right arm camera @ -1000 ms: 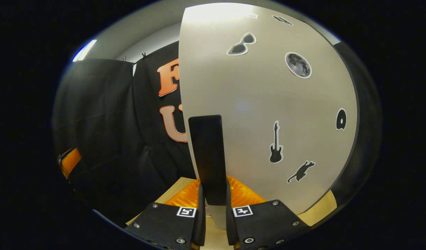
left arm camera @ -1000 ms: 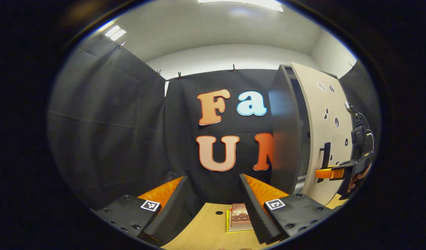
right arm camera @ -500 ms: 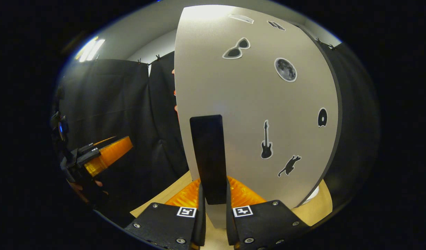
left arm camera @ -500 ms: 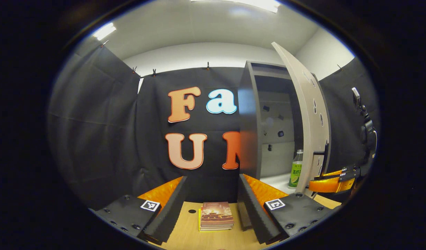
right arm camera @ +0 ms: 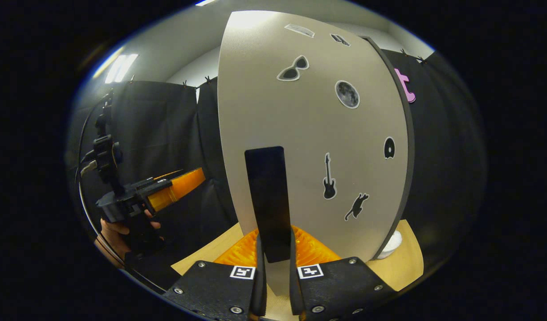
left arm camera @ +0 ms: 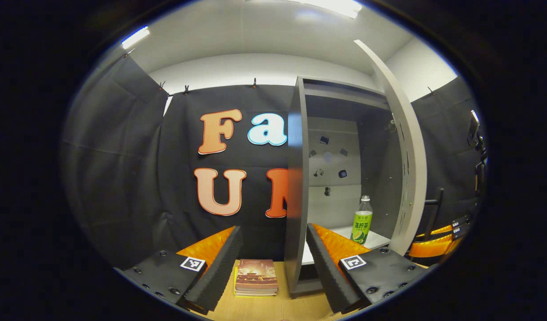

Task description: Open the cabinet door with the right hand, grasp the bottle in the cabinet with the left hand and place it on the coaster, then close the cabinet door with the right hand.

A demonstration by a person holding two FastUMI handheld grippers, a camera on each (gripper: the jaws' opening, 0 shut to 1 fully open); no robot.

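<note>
1. Inside the cabinet [left arm camera: 336,133], the bottle [left arm camera: 361,220] stood newly exposed; the door [right arm camera: 309,147] had swung wide.
2. Right hand-held gripper [right arm camera: 273,285] stayed clamped on the handle [right arm camera: 267,200].
3. Left hand-held gripper [left arm camera: 273,263] was spread apart, free to reach.

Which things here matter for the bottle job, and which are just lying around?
Part of the job:
cabinet door
door handle, clamped in the right tongs
bottle on the cabinet shelf
left tongs, open

Just lying about:
books
stickers on the door
</note>
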